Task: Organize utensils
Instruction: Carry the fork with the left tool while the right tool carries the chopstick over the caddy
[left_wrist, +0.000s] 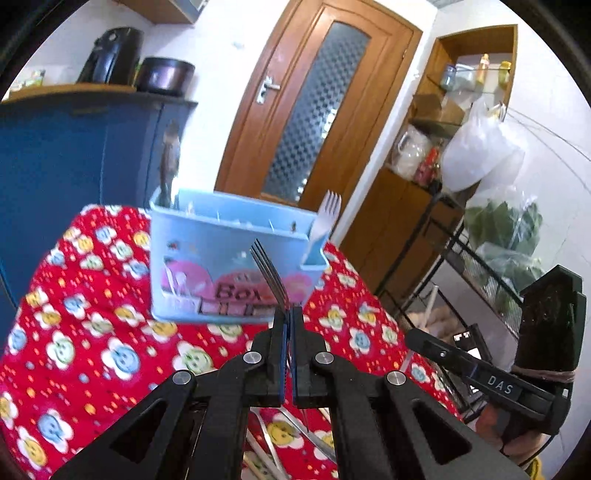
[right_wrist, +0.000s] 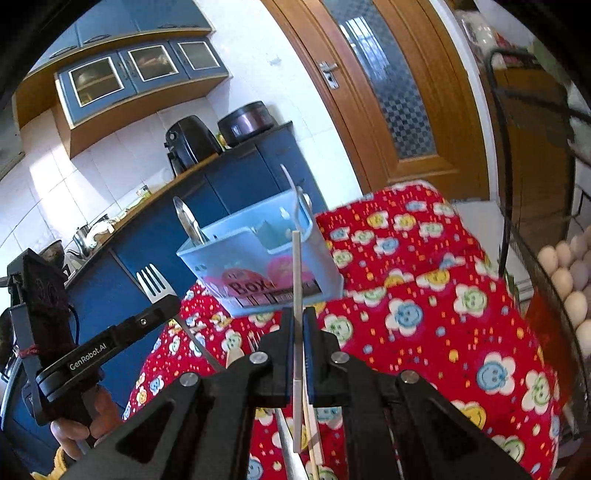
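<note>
A light blue utensil box (left_wrist: 236, 258) marked "Box" stands on the red flowered tablecloth (left_wrist: 74, 332). It holds a metal spoon (left_wrist: 168, 166) at its left end and a white plastic fork (left_wrist: 325, 218) in its right side pocket. My left gripper (left_wrist: 289, 314) is shut on a metal fork (left_wrist: 269, 275), tines up, just in front of the box. In the right wrist view my right gripper (right_wrist: 298, 317) is shut on a thin grey stick (right_wrist: 296, 295), held upright before the box (right_wrist: 258, 266). The left gripper (right_wrist: 162, 306) and its fork (right_wrist: 153, 282) show there at the left.
More utensils (left_wrist: 284, 435) lie on the cloth beneath my grippers. A blue cabinet (left_wrist: 74, 155) with appliances stands behind the table. A wooden door (left_wrist: 314, 103) is at the back. A wire rack (left_wrist: 461, 258) with bags and eggs (right_wrist: 569, 280) stands at the right.
</note>
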